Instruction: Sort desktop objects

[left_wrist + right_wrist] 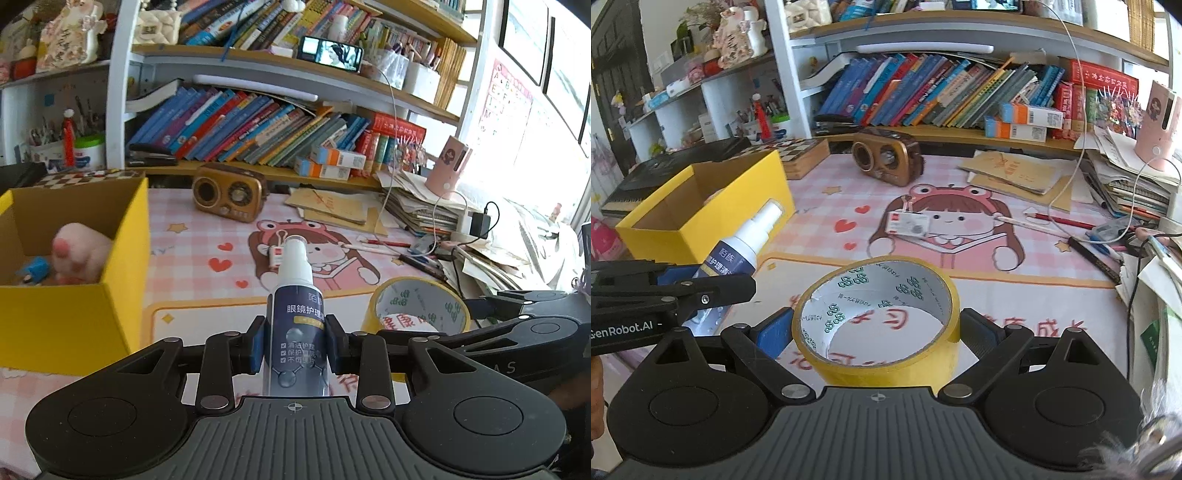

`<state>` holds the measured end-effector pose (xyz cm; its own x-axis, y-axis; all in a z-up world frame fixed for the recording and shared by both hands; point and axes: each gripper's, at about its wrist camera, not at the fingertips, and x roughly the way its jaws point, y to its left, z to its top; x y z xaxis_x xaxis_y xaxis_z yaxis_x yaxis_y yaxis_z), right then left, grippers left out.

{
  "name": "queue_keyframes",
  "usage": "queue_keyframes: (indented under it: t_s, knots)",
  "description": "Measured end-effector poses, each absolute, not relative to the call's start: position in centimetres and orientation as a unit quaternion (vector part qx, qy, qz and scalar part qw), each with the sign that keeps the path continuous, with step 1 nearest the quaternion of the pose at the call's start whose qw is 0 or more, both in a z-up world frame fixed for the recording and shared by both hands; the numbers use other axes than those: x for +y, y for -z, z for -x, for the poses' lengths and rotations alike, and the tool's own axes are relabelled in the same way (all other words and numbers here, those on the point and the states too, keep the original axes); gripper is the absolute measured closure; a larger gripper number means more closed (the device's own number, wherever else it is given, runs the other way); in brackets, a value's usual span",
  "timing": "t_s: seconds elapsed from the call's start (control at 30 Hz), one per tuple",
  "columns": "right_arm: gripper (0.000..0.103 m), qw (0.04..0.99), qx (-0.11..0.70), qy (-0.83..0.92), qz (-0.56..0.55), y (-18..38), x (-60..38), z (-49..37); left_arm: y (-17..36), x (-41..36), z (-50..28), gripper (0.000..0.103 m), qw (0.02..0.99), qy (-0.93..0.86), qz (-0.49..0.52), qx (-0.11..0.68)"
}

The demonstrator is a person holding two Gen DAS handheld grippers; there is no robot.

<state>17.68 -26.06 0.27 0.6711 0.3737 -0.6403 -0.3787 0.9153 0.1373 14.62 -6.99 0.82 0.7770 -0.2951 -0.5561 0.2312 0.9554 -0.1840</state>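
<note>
My left gripper is shut on a spray bottle with a dark blue label and white nozzle, held above the pink desk mat. The same spray bottle shows at the left of the right wrist view. My right gripper is shut on a yellow tape roll, its pads pressing both sides; the tape roll also appears to the right in the left wrist view. A yellow cardboard box stands open at the left, with a pink plush toy and a small blue item inside.
A brown retro radio sits at the back of the mat. A badge card lies mid-mat. Pens, cables and a paper stack crowd the right edge. A chessboard box stands behind the yellow box. Bookshelves rise behind.
</note>
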Motion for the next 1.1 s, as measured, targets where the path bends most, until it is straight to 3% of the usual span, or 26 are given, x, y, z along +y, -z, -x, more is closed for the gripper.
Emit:
queue_keyframes:
  t_s: [1.1]
  knots:
    - [0.009, 0.895, 0.382, -0.230, 0.007, 1.2, -12.0, -5.3, 0.5, 6.9, -2.3, 0.071, 0.936, 0.120, 0.065, 0.324]
